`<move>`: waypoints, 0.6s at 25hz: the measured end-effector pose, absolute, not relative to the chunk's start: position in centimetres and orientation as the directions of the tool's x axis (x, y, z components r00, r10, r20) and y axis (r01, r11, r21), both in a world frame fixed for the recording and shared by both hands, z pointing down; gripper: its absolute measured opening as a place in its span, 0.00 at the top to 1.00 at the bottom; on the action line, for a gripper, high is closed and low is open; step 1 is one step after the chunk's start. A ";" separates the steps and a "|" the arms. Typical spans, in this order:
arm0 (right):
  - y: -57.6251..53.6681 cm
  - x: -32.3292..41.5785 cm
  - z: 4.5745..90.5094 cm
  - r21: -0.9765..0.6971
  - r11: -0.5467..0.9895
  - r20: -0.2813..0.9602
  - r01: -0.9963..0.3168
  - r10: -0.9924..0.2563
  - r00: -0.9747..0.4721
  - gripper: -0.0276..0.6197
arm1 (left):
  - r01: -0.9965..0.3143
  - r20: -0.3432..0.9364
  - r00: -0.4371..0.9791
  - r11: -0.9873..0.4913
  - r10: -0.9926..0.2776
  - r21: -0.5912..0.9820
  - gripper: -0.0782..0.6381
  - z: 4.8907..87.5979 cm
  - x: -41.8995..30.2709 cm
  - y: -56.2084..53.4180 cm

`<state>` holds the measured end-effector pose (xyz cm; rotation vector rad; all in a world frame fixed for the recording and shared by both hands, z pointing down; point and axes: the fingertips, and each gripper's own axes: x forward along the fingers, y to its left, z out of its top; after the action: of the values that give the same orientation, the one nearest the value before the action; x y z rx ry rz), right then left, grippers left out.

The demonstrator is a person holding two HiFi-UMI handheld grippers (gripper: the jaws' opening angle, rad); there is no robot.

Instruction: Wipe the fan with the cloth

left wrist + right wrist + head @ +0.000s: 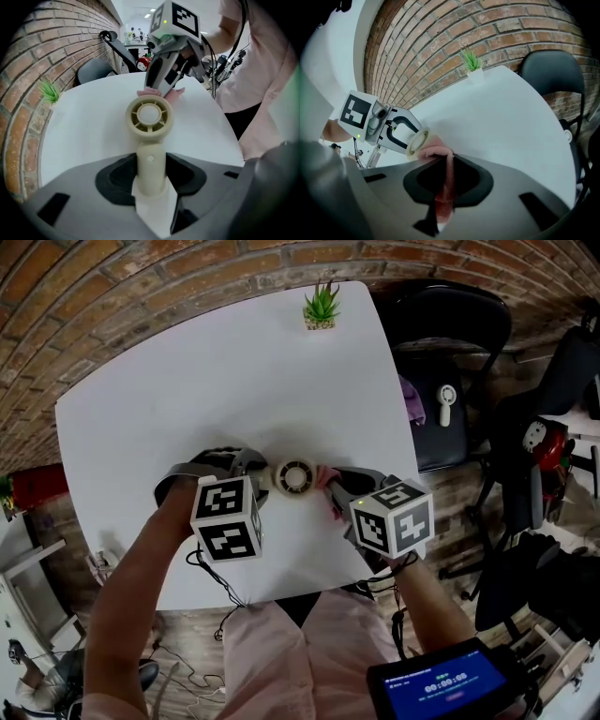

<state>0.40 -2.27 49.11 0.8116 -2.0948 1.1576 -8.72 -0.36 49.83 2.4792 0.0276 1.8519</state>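
A small cream hand-held fan (pixel 294 475) is held above the white table (pixel 187 399). My left gripper (pixel 151 180) is shut on its handle (pixel 150 168), and the round grille head (pixel 149 116) points away from that gripper's camera. My right gripper (pixel 443 187) is shut on a pink cloth (pixel 440 154), which bunches against the fan head (pixel 417 140). In the head view the pink cloth (pixel 328 480) touches the right side of the fan, between the two marker cubes.
A small green plant in a pot (pixel 321 307) stands at the table's far edge. A black chair (pixel 450 343) with a white hand fan (pixel 447 402) and purple cloth (pixel 411 399) on its seat stands to the right. Brick wall (pixel 141 277) runs behind the table.
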 end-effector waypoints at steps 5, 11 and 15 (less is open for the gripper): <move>-2.5 0.6 49.1 -0.498 0.461 0.745 -0.735 -0.207 -0.634 0.91 | 0.052 0.963 0.263 -0.998 0.059 0.047 0.62 49.8 -8.4 -0.2; -2.8 0.7 49.0 -0.485 0.499 0.745 -0.718 -0.195 -0.638 0.91 | 0.144 0.973 0.222 -0.989 0.063 0.031 0.62 49.8 -8.0 -0.1; -3.7 1.3 48.1 -0.490 0.537 0.727 -0.687 -0.185 -0.662 0.91 | 0.204 0.979 0.195 -0.979 0.065 0.025 0.62 49.9 -7.7 0.3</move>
<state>1.34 -3.70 48.08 0.7022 -2.1585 1.0574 -7.71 0.27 49.91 2.5108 0.2837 2.0470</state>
